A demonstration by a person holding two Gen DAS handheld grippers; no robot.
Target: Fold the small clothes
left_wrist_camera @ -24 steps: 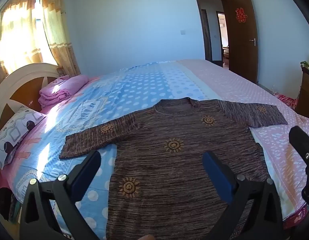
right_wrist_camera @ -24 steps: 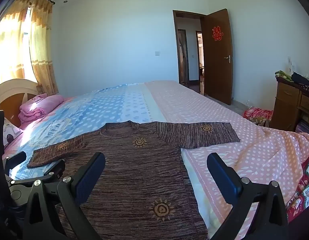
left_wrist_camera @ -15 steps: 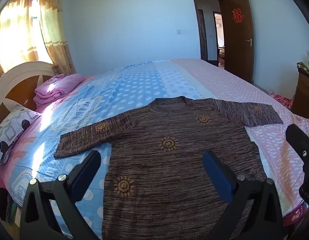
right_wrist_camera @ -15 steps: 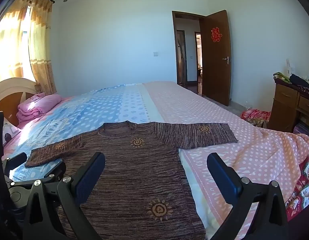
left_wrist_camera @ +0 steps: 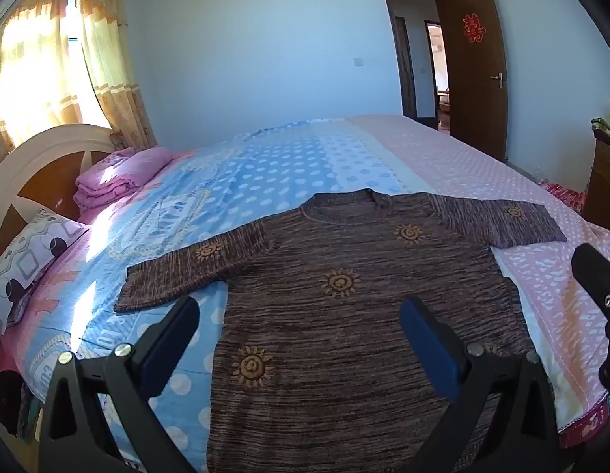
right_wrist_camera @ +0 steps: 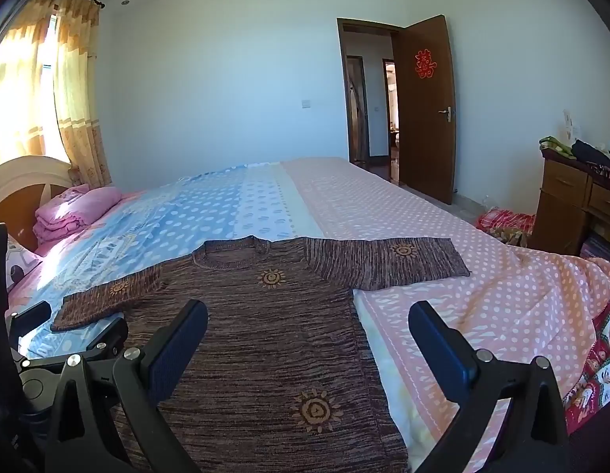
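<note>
A brown knitted sweater [left_wrist_camera: 344, 315] [right_wrist_camera: 265, 335] with orange sun motifs lies flat on the bed, both sleeves spread out sideways, neck towards the far side. My left gripper [left_wrist_camera: 299, 327] hovers open above its lower half, nothing between the fingers. Above the sweater's right edge my right gripper [right_wrist_camera: 308, 335] is open and empty as well. The right gripper's black body shows at the right rim of the left wrist view, and the left gripper's body at the lower left of the right wrist view. The sweater's hem is hidden below both views.
The bed [right_wrist_camera: 443, 236] carries a blue and pink dotted sheet. Folded pink bedding [left_wrist_camera: 115, 177] and a patterned pillow [left_wrist_camera: 28, 260] lie by the headboard on the left. A wooden dresser [right_wrist_camera: 573, 205] stands at the right, an open door [right_wrist_camera: 423, 110] behind.
Both grippers have shifted slightly over the sweater; in the left wrist view the scene slid left and then back right. The sweater lies as before, and both grippers stay open.
</note>
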